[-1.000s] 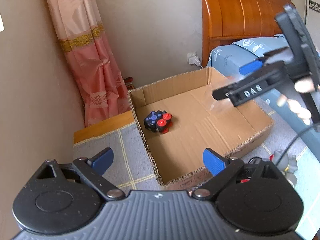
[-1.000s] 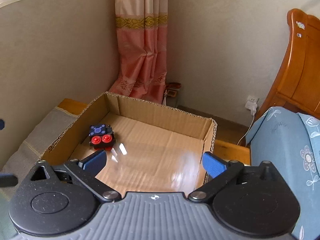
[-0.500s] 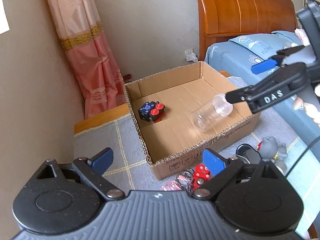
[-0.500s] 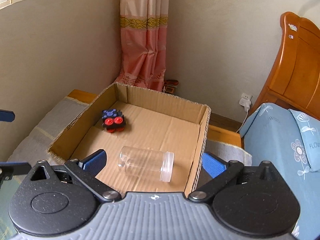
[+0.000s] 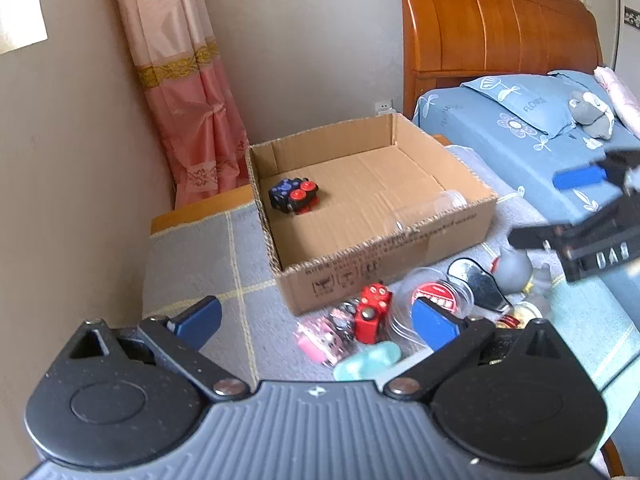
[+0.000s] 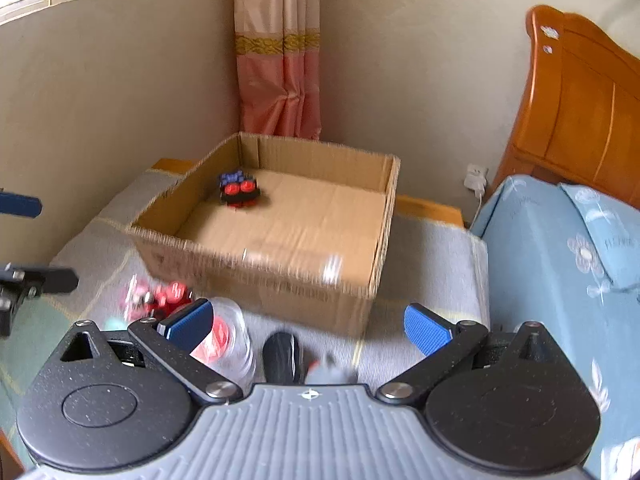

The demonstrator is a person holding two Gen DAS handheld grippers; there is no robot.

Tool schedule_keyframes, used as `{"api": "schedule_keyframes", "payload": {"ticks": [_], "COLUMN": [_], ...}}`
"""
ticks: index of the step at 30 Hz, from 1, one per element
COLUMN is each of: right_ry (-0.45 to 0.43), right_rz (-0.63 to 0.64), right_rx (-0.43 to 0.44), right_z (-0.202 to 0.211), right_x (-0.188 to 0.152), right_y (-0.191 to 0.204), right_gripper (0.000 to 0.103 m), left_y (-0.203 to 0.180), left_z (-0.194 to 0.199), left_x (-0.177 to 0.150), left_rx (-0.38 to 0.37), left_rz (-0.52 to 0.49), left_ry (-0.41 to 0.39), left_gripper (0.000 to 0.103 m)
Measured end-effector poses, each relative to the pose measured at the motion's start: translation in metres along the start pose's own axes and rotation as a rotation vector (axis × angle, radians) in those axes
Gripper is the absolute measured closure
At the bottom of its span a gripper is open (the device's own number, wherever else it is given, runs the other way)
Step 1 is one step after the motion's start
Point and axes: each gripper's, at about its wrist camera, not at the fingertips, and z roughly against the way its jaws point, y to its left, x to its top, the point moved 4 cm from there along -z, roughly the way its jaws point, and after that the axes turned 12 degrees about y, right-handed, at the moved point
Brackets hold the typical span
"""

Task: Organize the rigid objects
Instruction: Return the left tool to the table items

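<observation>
Both tools (image 5: 316, 320) (image 6: 308, 326) gape empty short of the box rim (image 5: 384, 240).

A pink curtain (image 5: 192, 92) hangs beside a wooden headboard (image 5: 492, 36).

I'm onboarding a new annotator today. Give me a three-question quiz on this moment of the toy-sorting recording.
1. True or false: the cardboard box holds a black cube toy with red buttons.
2. Which lies on the mat outside the box, in front of it? A) a red toy robot B) a green ball C) a book
3. Fill in: the left gripper and the right gripper both have their jaws ____ and hold nothing.

Key: 1 true; 2 A; 3 open. The clear jar near the box's front wall is motion-blurred in both views.
</observation>
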Motion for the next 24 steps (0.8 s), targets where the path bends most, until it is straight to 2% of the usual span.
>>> {"api": "schedule_keyframes", "payload": {"ticks": [8, 11, 13, 16, 24], "right_ry": [0.003, -0.002, 0.006, 0.027, 0.047], "right_rz": [-0.08, -0.083, -0.078, -0.09, -0.094], "right_rx": [0.013, 0.013, 0.017, 0.043, 0.062], "right_z": [-0.004, -0.009, -0.014, -0.021, -0.032], "right_x": [-0.065, -0.085, -0.096, -0.105, -0.115], "right_y": [0.004, 0.008, 0.01, 0.01, 0.012], "right_gripper": [0.0, 0.0, 0.0, 0.0, 0.0], "left_y": [-0.019, -0.029, -0.036, -0.047, -0.058], "left_z": [-0.013, -0.023, -0.028, -0.04, -0.066], "left_x": [-0.027, -0.037, -0.043, -0.051, -0.065], "left_rx": [-0.022, 0.003, -0.017, -0.056, -0.028], "left_rz": [0.06, 0.063, 0.072, 0.095, 0.155], "left_ry": [-0.013, -0.003, 0.008, 0.033, 0.065], "left_gripper": [0.002, 0.002, 0.002, 0.002, 0.001]}}
